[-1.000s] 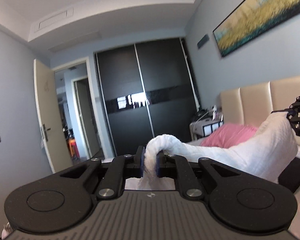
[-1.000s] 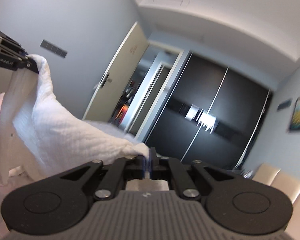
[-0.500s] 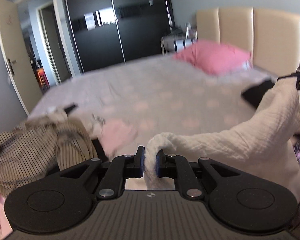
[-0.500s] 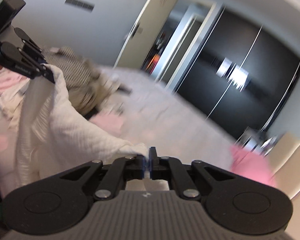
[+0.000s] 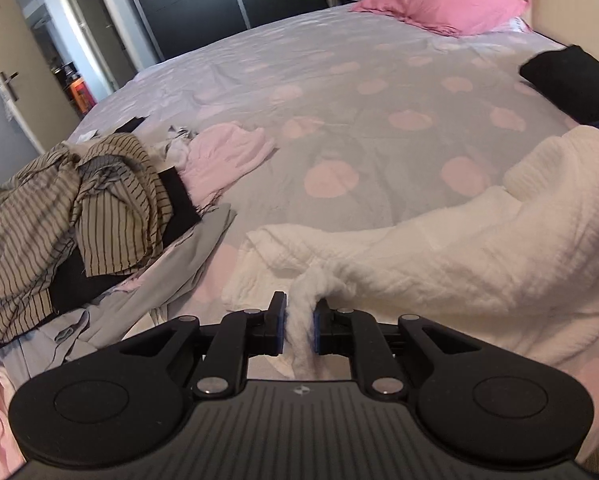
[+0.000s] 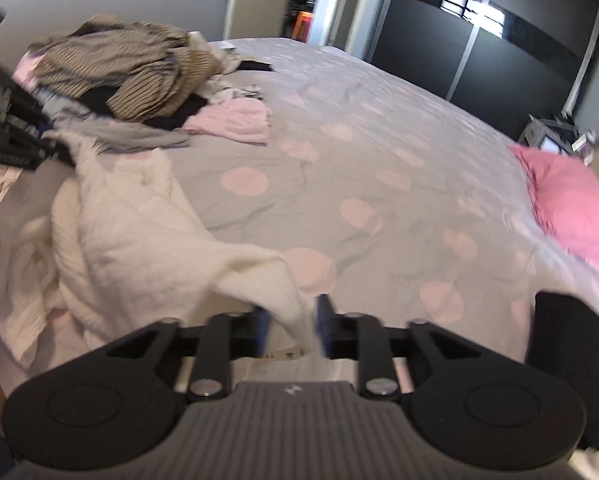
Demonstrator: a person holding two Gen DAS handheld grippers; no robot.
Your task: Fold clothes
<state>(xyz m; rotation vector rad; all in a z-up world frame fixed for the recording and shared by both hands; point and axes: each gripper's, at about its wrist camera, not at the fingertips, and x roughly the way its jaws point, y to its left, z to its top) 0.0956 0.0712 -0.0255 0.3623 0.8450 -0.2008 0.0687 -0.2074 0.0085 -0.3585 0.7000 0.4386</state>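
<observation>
A white textured garment (image 5: 439, 264) lies spread across the near part of the grey bed (image 5: 379, 80) with pink dots. My left gripper (image 5: 299, 320) has a bunched edge of it between its pads, which still touch the cloth as the jaws are opening. In the right wrist view the same garment (image 6: 111, 232) runs from the left gripper (image 6: 19, 136), a dark blur at the left edge, down to my right gripper (image 6: 291, 324). The right jaws are opening wide, and a corner of the cloth hangs loosely between the pads.
A heap with a striped shirt (image 5: 79, 200), grey and black pieces sits at the left, and a pale pink garment (image 5: 227, 156) lies beside it. A black folded item (image 5: 571, 80) lies at the right edge. A pink pillow (image 5: 439, 4) rests by the headboard. Behind the bed are a dark wardrobe and an open door.
Both grippers came down from head height and tipped toward the bed, laying the white garment on it. The right jaws went from shut on the cloth to apart.
</observation>
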